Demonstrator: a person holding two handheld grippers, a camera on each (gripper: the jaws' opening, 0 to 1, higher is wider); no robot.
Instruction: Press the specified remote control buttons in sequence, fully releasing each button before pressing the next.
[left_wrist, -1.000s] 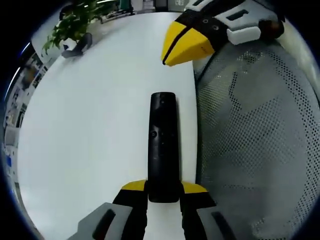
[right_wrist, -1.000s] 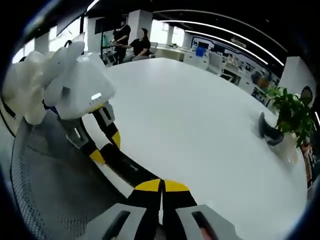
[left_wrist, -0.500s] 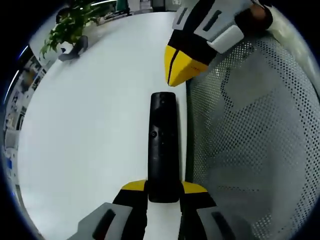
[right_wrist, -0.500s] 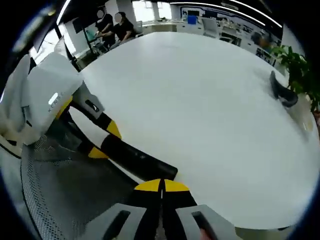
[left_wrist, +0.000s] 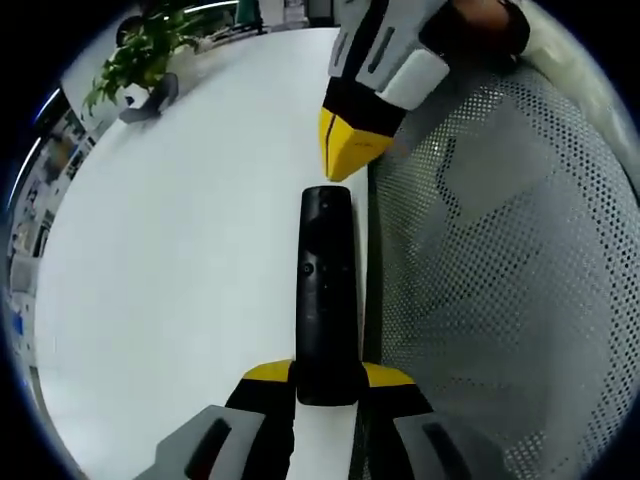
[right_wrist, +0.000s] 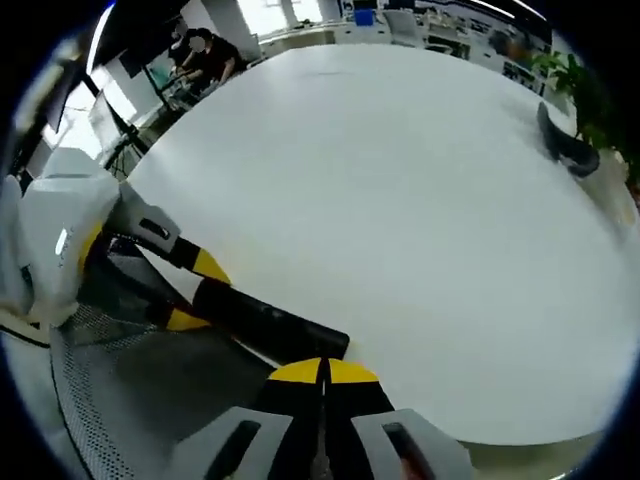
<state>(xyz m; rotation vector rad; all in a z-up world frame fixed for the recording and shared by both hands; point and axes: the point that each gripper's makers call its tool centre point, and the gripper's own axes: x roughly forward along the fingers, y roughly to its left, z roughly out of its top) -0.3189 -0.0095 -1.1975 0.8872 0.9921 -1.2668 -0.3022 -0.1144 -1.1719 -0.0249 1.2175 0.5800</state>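
A long black remote control (left_wrist: 325, 290) is held lengthwise by my left gripper (left_wrist: 327, 375), whose yellow-tipped jaws are shut on its near end, over the white table (left_wrist: 180, 250). My right gripper (left_wrist: 345, 150) comes in from the top of the left gripper view, jaws shut, its yellow tip just beyond the remote's far end. In the right gripper view my right gripper (right_wrist: 323, 372) sits shut right at the remote's (right_wrist: 265, 320) end, with my left gripper (right_wrist: 190, 290) clamping the other end.
A grey mesh chair back (left_wrist: 500, 300) lies to the right of the table edge. A potted plant (left_wrist: 140, 50) and a dark object (right_wrist: 565, 145) stand at the far side of the table. People sit at a desk (right_wrist: 200, 60) in the background.
My right gripper has moved closer to the remote's far end, its tip now just above it. The remote stays in my left gripper.
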